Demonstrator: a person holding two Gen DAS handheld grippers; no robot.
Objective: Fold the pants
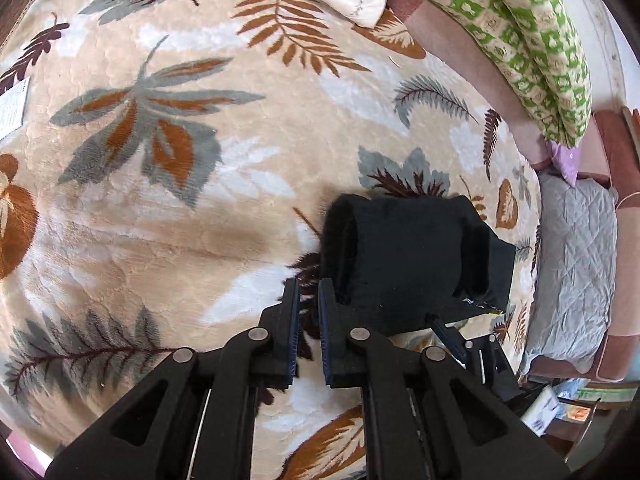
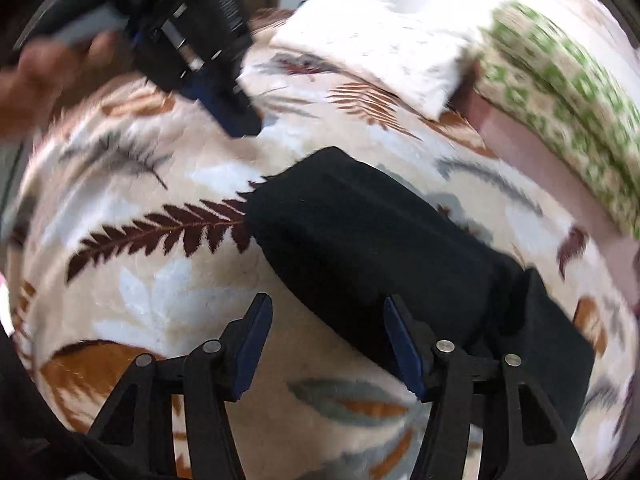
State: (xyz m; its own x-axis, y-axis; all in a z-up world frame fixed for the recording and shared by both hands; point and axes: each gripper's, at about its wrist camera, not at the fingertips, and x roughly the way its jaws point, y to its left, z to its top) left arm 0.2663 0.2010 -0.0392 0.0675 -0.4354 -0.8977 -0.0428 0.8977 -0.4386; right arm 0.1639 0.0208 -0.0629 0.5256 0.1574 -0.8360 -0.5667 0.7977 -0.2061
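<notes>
My pants (image 1: 404,260), black, soft and napped, lie folded into a thick compact bundle on the plush beige blanket with rust and grey leaf print (image 1: 200,220), so the folding looks finished to me. My left tongs (image 1: 309,304) are clenched on nothing just beside the bundle. My right tongs (image 2: 328,340) stand released, jaws apart and empty at its near edge.

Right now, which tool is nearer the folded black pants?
Right. The right tool hangs open at the pants' edge; the left tool, shut and empty, sits beside them.
</notes>
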